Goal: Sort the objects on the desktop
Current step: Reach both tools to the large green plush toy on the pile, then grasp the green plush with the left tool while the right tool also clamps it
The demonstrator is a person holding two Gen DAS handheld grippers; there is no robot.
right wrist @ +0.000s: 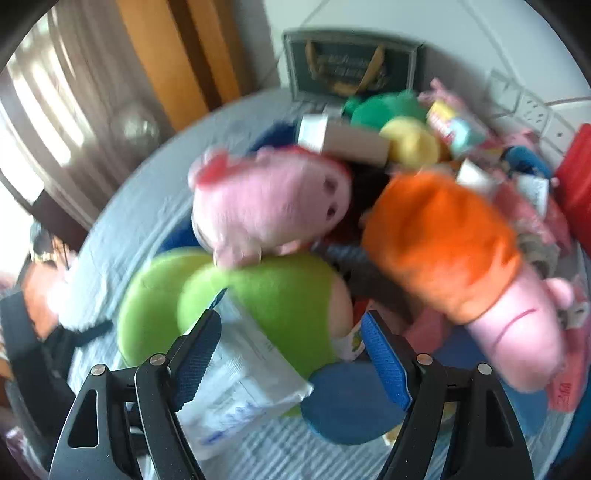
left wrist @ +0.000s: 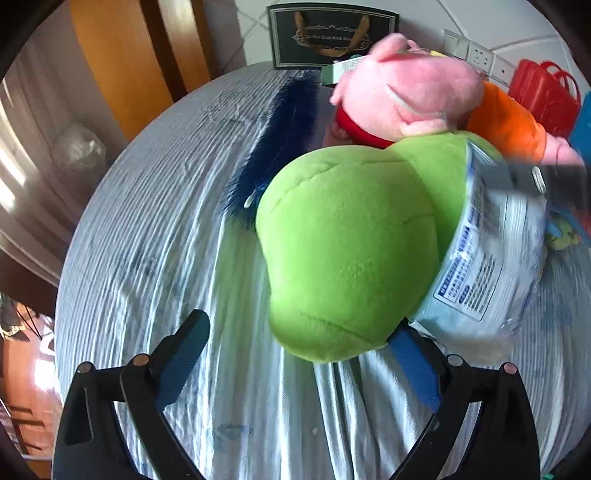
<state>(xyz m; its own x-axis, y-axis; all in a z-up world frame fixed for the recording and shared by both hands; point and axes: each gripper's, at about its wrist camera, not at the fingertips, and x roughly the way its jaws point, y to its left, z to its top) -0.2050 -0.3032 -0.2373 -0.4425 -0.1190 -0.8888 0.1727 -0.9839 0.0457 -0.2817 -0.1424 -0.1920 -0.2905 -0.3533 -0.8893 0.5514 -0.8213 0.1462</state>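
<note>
1. A round table point(left wrist: 155, 258) draped in a pale blue-and-white striped cloth stands against a white wall; a dark framed sign point(left wrist: 332, 35) leans at its far edge, with orange curtains point(left wrist: 122, 62) behind on the left and a red basket point(left wrist: 545, 92) at the far right edge.
2. The left gripper point(left wrist: 299, 350) has its jaws spread wide; the green plush toy point(left wrist: 351, 251) lies between them, its lower right side touching the right blue pad, the left pad apart from it.
3. A white printed packet point(left wrist: 487, 251) rests against the green toy's right side; a pink plush pig point(left wrist: 410, 92) lies on the toy's far end, and a dark blue furry strip point(left wrist: 273, 147) lies on the cloth just beside them.
4. The right gripper point(right wrist: 291, 354) is also spread open, the packet point(right wrist: 243, 373) and green toy point(right wrist: 280, 295) between its fingers, gripping nothing; the view is blurred.
5. An orange-dressed pink plush point(right wrist: 443, 240) and other toys pile toward the table's far right edge.
</note>
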